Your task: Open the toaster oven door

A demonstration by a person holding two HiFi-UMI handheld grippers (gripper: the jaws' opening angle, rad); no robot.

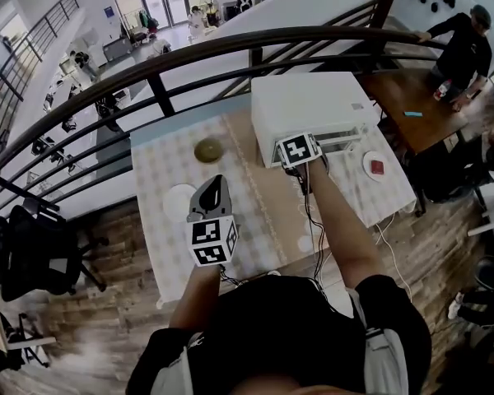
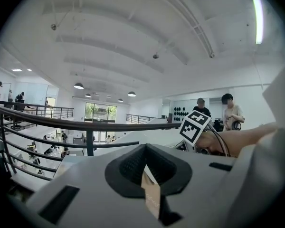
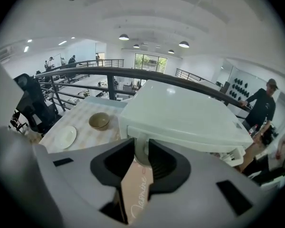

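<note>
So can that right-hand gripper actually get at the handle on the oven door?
Probably yes: the right gripper is already at the toaster oven, and the door handle stands between its fingers, seemingly pinched. Nothing blocks it.

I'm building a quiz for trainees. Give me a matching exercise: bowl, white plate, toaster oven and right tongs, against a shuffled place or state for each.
1 bowl
2 white plate
3 toaster oven
4 right tongs

A closed on the door handle
B near the left edge of the table
C at the table's far end, by the railing
D olive, just left of the oven

Pairs: 1-D, 2-B, 3-C, 4-A
</note>
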